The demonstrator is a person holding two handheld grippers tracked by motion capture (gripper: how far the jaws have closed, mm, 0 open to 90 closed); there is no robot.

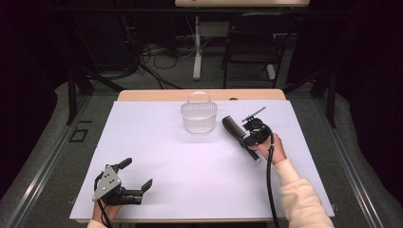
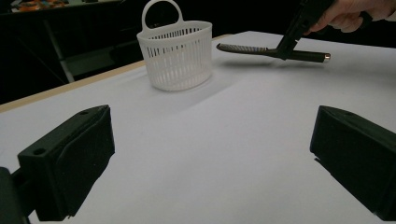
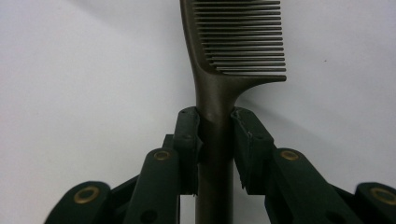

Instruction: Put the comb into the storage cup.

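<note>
The right gripper (image 3: 215, 140) clamps the comb (image 3: 224, 70) by its handle, teeth clear for the basket (image 1: 198, 118) at its left; the left gripper (image 1: 138, 183) rests released.

My right tool (image 1: 246, 137) holds a dark comb (image 1: 234, 128) just beside the white basket (image 1: 198, 118); my left tool (image 1: 138, 176) rests open on the tabletop (image 1: 199, 175)

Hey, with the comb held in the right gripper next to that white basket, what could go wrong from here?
The right gripper clamps the comb on its narrow round handle, so it might twist or slip between the fingers. The white basket looks light and stands free on the table; a bump from the comb's long end could tip or push it. Its handle loop stands over the opening and might catch the comb going in.
</note>
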